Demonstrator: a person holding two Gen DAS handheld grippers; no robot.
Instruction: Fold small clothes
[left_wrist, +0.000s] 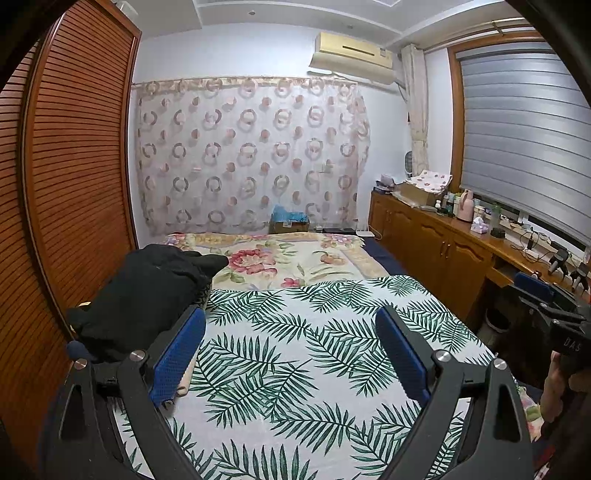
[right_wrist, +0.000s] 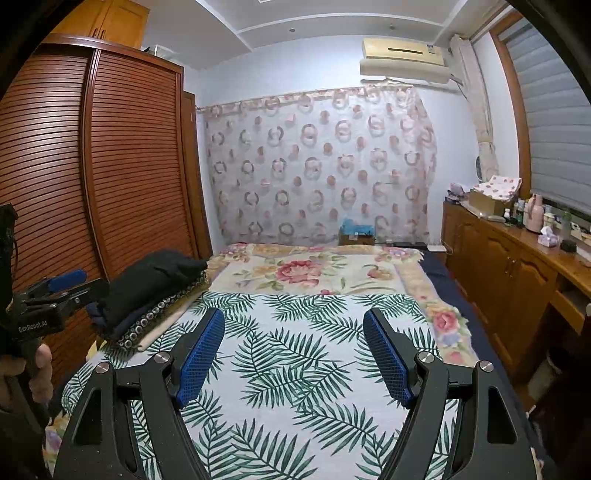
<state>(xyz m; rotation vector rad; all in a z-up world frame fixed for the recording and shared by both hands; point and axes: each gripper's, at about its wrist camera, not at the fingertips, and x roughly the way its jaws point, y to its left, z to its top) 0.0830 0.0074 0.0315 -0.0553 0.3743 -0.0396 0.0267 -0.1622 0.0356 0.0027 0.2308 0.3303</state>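
Note:
A pile of folded clothes, black garment (left_wrist: 147, 291) on top, sits at the bed's left edge; in the right wrist view the same pile (right_wrist: 151, 291) rests on a studded dark piece over a cream one. My left gripper (left_wrist: 291, 325) hovers open over the palm-leaf sheet (left_wrist: 295, 369), its left finger just beside the pile, nothing between the pads. My right gripper (right_wrist: 293, 328) is also open above the leaf sheet (right_wrist: 295, 369), empty, with the pile off to its left. Each view shows the other gripper at its edge, held by a hand.
A floral blanket (left_wrist: 291, 262) covers the far half of the bed. A louvred wooden wardrobe (left_wrist: 74, 177) runs along the left. A wooden cabinet (left_wrist: 443, 247) with bottles and boxes lines the right under the window blind. A patterned curtain (left_wrist: 251, 155) hangs behind.

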